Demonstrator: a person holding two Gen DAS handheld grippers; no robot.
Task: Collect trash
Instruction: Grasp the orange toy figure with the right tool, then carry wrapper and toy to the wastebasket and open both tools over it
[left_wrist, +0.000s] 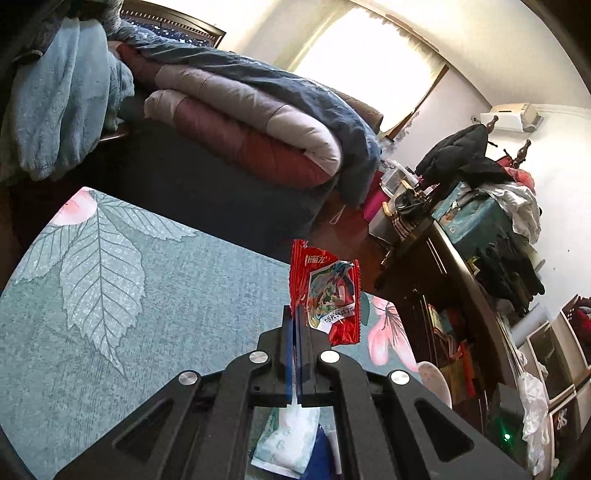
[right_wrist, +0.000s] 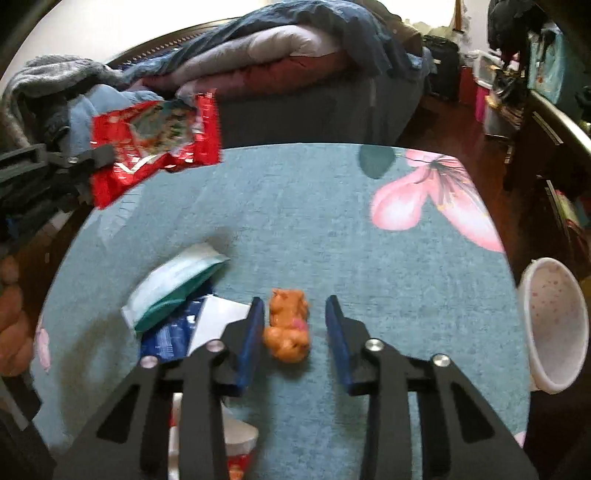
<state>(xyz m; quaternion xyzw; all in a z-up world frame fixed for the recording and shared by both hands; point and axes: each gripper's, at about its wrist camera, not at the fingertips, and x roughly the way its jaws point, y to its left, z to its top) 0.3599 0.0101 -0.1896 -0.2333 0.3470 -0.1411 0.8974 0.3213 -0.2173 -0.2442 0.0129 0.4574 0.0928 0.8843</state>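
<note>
A bright curtained window (left_wrist: 373, 62) lights white walls above a bed piled with folded quilts (left_wrist: 251, 122); dark wooden cabinets (left_wrist: 461, 280) stand cluttered alongside.

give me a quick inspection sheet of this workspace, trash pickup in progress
surface: round table under a teal cloth with leaf and pink flower print
job's things: red snack wrapper held up off the table; orange crumpled wrapper on the cloth; white and green packet lying on a blue packet
clutter: white speckled bin at the table's right edge
grippers: left gripper shut on the red snack wrapper; right gripper open, fingers either side of the orange crumpled wrapper
cables: nothing seen
surroundings: bed with folded quilts, loaded shelves, bright window
</note>
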